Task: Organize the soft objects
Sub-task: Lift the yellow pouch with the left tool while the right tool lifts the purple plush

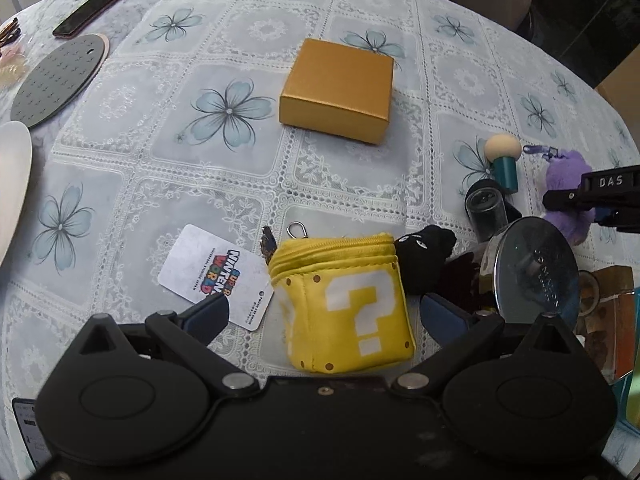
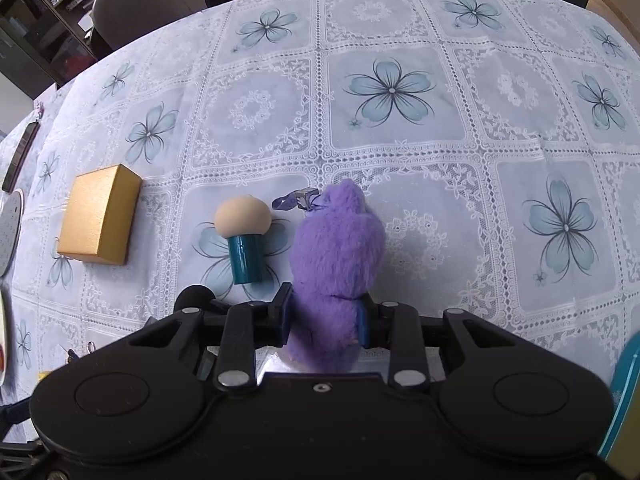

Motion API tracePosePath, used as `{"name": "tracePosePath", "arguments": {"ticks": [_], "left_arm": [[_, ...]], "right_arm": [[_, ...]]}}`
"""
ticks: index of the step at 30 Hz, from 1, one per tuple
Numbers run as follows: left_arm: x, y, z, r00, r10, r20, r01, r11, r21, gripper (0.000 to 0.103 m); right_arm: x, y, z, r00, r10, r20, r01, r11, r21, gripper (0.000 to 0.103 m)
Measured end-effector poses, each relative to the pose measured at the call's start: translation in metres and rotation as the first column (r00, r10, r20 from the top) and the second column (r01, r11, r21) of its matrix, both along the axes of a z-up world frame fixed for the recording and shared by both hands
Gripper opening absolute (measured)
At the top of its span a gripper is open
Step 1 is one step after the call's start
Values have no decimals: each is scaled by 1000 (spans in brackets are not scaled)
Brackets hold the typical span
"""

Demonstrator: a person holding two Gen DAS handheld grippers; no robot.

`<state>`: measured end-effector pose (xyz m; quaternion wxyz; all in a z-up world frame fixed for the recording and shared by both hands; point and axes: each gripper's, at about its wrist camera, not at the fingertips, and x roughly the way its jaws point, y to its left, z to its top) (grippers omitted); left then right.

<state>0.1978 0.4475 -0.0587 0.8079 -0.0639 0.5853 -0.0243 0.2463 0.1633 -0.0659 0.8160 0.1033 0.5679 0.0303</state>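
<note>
My right gripper (image 2: 325, 316) is clamped on the purple plush toy (image 2: 336, 248), both blue pads pressed into its lower body; the toy lies lengthwise on the lace tablecloth (image 2: 400, 140) with its clip strap (image 2: 294, 200) at the far end. Just left of it lies a beige sponge puff on a teal cylinder handle (image 2: 242, 236), close to the plush but apart from it. Further left sits the gold box (image 2: 98, 220), closed. My left gripper (image 1: 324, 312) stands spread wide, pads clear on either side of the yellow question-mark pouch (image 1: 344, 304), not pressing it. The pouch rests on the cloth, zipped, its white hang tag (image 1: 212, 272) lying to its left. A black plush (image 1: 424, 252) lies against the pouch's right rear corner. Right of that I see a dark jar (image 1: 486, 212) and a round metal lid (image 1: 536, 270). Far left: a grey perforated mat (image 1: 56, 80) and a phone (image 1: 96, 6).
</note>
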Motion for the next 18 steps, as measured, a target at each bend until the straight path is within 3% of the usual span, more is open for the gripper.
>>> {"name": "tracePosePath", "arguments": {"ticks": [3,9,18], "left_arm": [[5,-3,-14,999,-13,-33,13,1000,11,102],[11,15,-41,987,46,-154,-66,990,-128,102],[9,16,-19,996,82,-33,-84,994,-72,100]], "right_arm": [[-2,2,7,1000,11,13,-11,1000,5,33],[-4,18,27,997,53,63,-54,998,19,33],[-6,52,42,986,133,100,-134,991,7,33]]}}
